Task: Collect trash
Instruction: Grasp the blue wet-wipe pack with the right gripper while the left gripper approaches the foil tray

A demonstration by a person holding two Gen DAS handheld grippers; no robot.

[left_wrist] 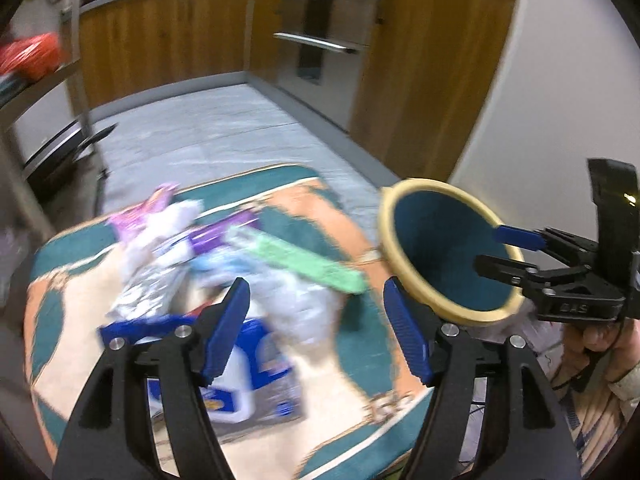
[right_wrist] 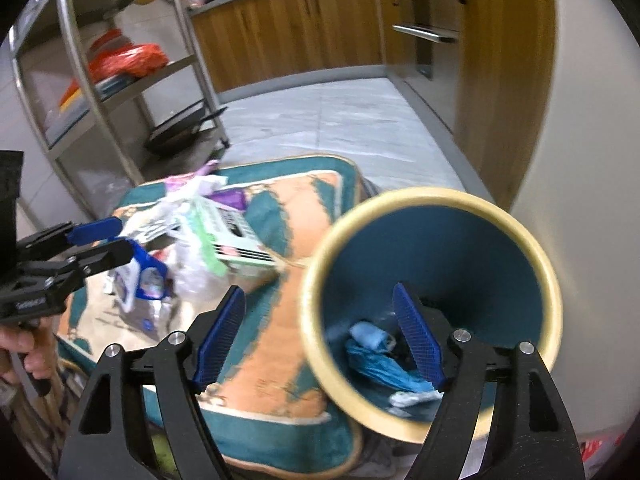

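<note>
A pile of trash lies on a teal and orange rug (left_wrist: pixel 320 216): a green box (left_wrist: pixel 304 260), a blue and white carton (left_wrist: pixel 248 368), purple wrappers (left_wrist: pixel 160 208) and clear plastic (left_wrist: pixel 304 312). My left gripper (left_wrist: pixel 316 332) is open and empty above the pile. A teal bin with a cream rim (right_wrist: pixel 432 312) stands tilted at the rug's right edge; crumpled blue trash (right_wrist: pixel 376 360) lies inside. My right gripper (right_wrist: pixel 320 336) is open over the bin's rim, one finger (right_wrist: pixel 416 332) inside, the other (right_wrist: pixel 220 332) outside. The pile also shows in the right wrist view (right_wrist: pixel 200 232).
A metal shelf rack (right_wrist: pixel 100 92) with a red bag (right_wrist: pixel 128 60) and a dark pan (right_wrist: pixel 180 132) stands at the left. Wooden kitchen cabinets (left_wrist: pixel 168 36) and an oven (left_wrist: pixel 320 32) line the back. A white wall (left_wrist: pixel 560 80) is at the right. Grey floor (left_wrist: pixel 224 132) lies beyond the rug.
</note>
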